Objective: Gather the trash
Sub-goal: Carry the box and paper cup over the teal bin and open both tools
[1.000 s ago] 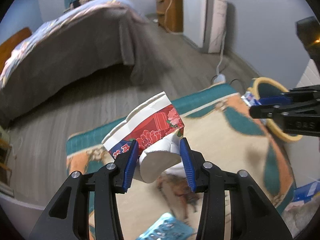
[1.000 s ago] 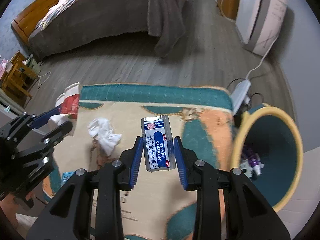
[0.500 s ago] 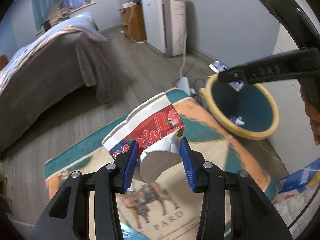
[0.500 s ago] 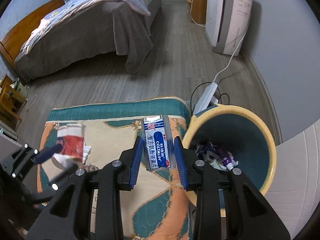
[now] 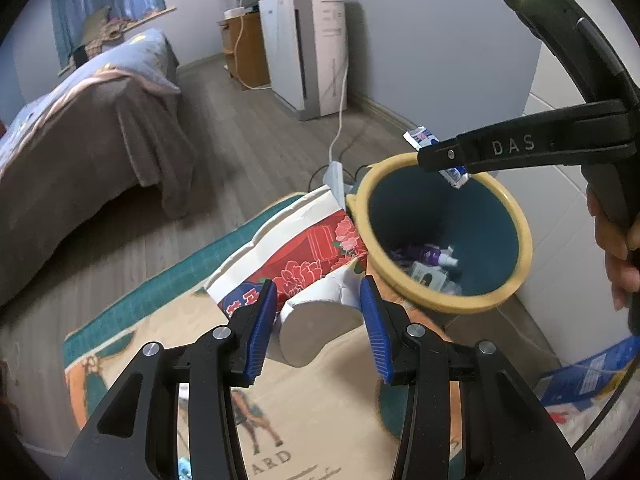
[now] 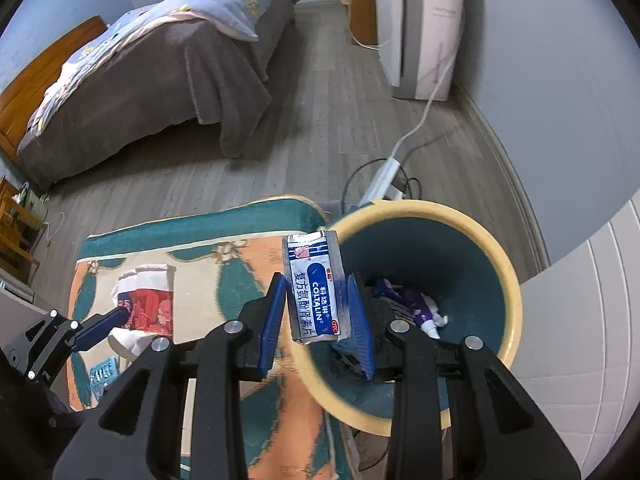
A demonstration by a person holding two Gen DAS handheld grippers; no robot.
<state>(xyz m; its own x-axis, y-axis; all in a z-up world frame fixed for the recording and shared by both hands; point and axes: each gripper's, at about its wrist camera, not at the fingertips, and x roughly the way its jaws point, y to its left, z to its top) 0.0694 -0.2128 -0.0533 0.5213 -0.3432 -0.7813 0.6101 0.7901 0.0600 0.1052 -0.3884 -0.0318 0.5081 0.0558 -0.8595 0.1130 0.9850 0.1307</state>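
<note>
A crushed paper cup [image 5: 304,256] is clamped in the downward-tilted left gripper [image 5: 318,320] beside the bin [image 5: 516,280]; a medicine box [image 6: 316,292] is pinched in the right gripper [image 6: 318,316] above the bin's rim.

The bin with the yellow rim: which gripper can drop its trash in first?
Probably the right gripper. Its medicine box already hangs at the bin rim, partly over the opening. The left gripper, shut on a crushed paper cup, is over the rug beside the bin.
</note>
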